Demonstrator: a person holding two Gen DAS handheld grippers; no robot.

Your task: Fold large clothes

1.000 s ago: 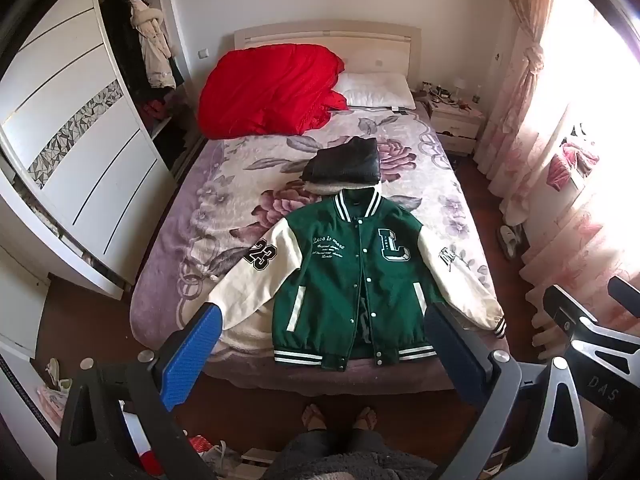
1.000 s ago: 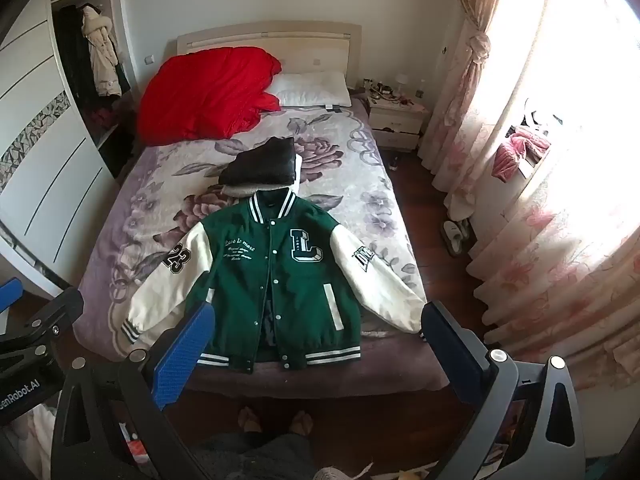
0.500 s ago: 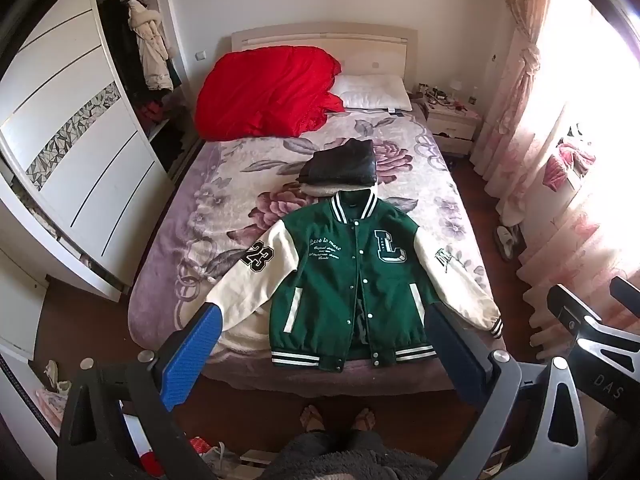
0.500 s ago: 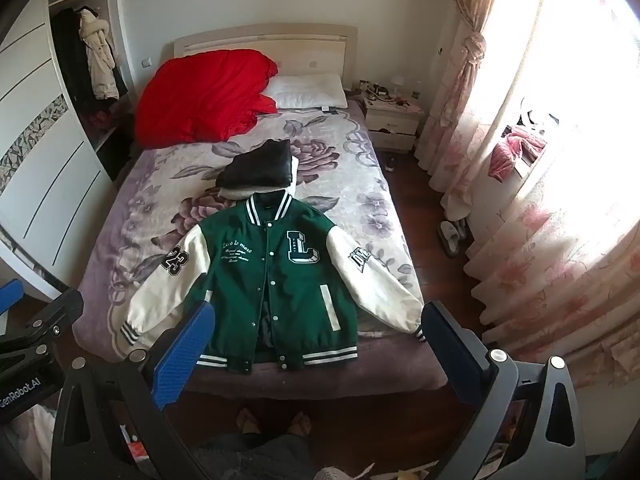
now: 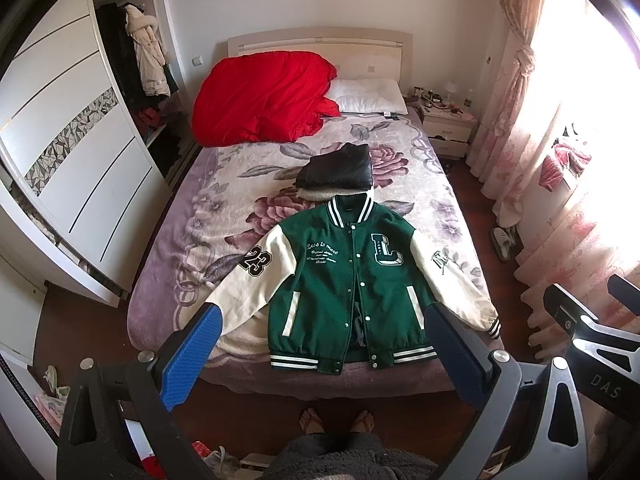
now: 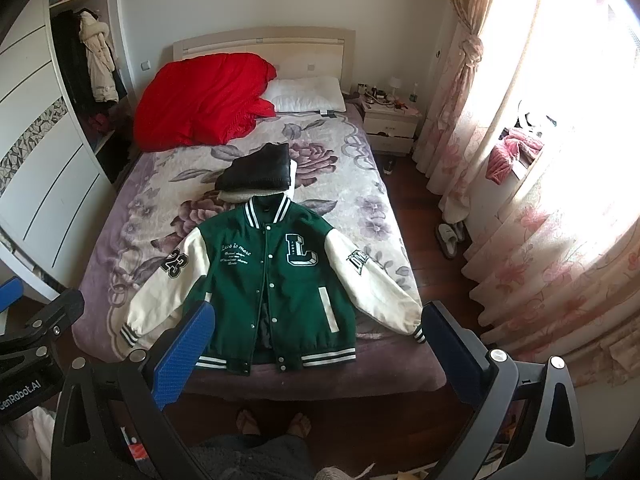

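Note:
A green varsity jacket (image 5: 352, 280) (image 6: 276, 280) with cream sleeves lies flat, front up, at the foot of the bed (image 5: 208, 208), sleeves spread out to both sides. Its hem reaches the bed's near edge. My left gripper (image 5: 320, 356) hangs open, high above the floor in front of the bed, with nothing between its blue pads (image 5: 188, 360). My right gripper (image 6: 316, 352) is open too, beside the left one and equally far from the jacket. Each gripper's frame shows at the edge of the other's view.
A folded black garment (image 5: 338, 172) on a pale one lies just beyond the collar. A red duvet (image 5: 260, 96) and a white pillow (image 5: 370, 96) are at the headboard. White wardrobe (image 5: 68, 152) left, nightstand (image 5: 448, 128) and curtains (image 5: 560, 216) right. A person's bare feet (image 5: 336, 420) stand on the floor.
Both views have shifted only slightly; the jacket sits a little lower and further left in them. The jacket itself lies unmoved and both grippers have stayed open.

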